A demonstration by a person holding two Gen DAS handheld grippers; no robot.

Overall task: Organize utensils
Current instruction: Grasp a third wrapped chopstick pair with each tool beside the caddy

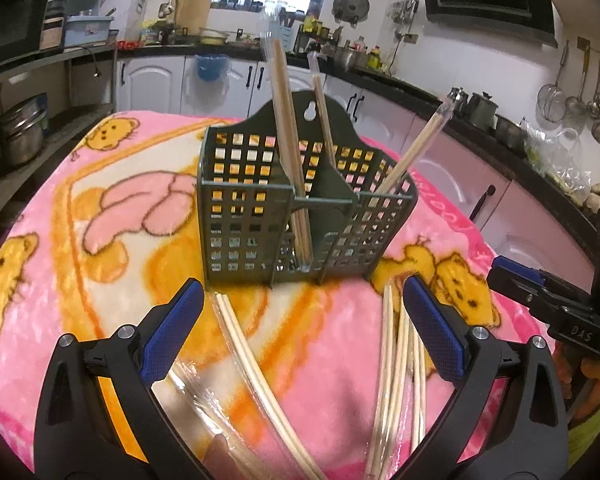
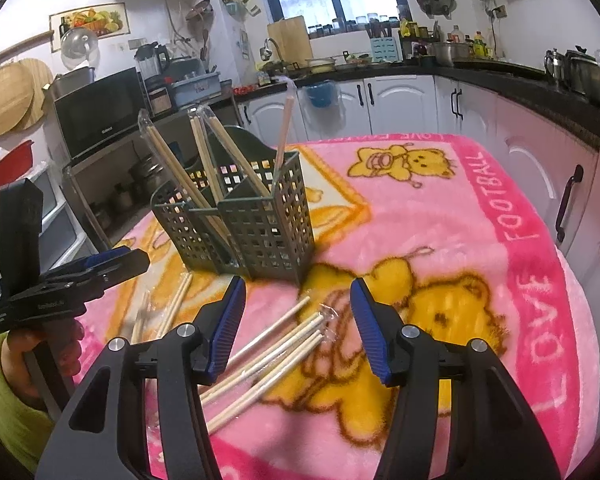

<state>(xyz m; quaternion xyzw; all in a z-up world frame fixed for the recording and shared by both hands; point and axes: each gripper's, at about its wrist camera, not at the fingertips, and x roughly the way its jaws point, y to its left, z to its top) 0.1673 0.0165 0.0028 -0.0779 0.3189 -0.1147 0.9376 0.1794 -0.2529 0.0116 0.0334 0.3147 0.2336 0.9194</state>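
**Both grippers poised over loose chopsticks, holder partly filled**

The left gripper (image 1: 300, 300) hangs with its jaws wide apart and nothing between the pads. Just below and ahead of its left finger lies a wrapped pair of chopsticks (image 1: 244, 344), running back under the gripper toward the camera. Under its right finger lies a loose bundle of chopsticks (image 1: 396, 360), some still in clear film. Straight ahead of the fingertips, near but not touching, stands the green slotted holder (image 1: 252, 216) on the pink blanket (image 1: 60, 240), with several wrapped chopsticks (image 1: 288, 128) already upright or leaning in its compartments.

The right gripper (image 2: 298, 300) also stands with its jaws apart, roughly half open, and grips nothing. The same bundle (image 2: 276, 344) lies on the blanket directly beneath and between its fingers, pointing from lower left to upper right. The holder (image 2: 260, 216) sits ahead and to the left of its tips, and the left gripper's side shows further left.

The step in hand looks like a reach for the next pair, with part of the sorting done and a good many sticks still on the blanket. The next move probably calls for lowering one gripper until its pads straddle a single pair, closing across the sticks rather than along them, then lifting and tipping them upright over a compartment. The slippery film and the overlapping sticks may make taking just one pair awkward.
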